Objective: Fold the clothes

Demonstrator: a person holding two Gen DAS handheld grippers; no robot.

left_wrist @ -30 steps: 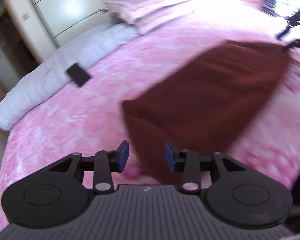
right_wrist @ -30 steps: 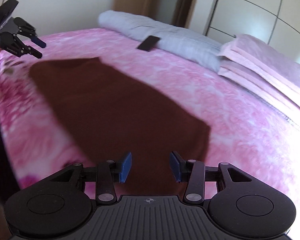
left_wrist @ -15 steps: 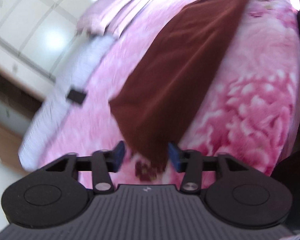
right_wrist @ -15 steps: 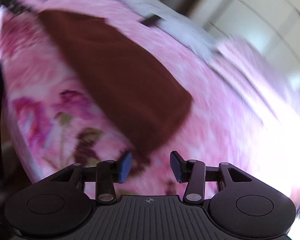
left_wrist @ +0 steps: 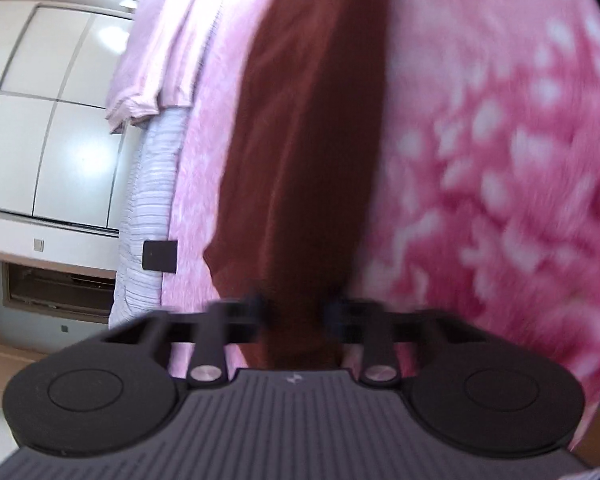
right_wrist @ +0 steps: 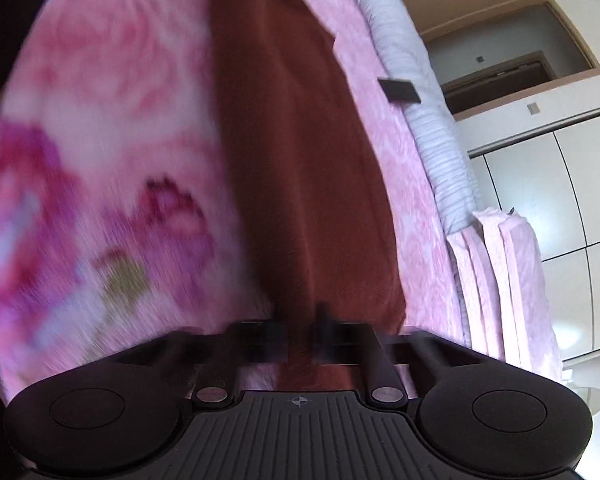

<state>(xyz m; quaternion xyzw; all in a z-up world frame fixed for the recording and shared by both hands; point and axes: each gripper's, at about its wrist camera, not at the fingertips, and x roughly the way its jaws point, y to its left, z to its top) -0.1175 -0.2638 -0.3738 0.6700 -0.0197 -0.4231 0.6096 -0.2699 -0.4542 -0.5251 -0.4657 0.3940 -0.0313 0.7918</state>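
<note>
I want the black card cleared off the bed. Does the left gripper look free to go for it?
Probably not yet: the left gripper has just closed around the brown garment, and the black card lies well off, by the striped quilt.

A bed (left_wrist: 500, 140) covered by a pink floral blanket (right_wrist: 100, 140) carries a dark red garment (left_wrist: 308, 140) spread flat. Along its far side lie a rolled grey quilt (right_wrist: 432, 128), a black phone (left_wrist: 160, 255) on its edge, and folded pink bedding (left_wrist: 160, 40).
</note>
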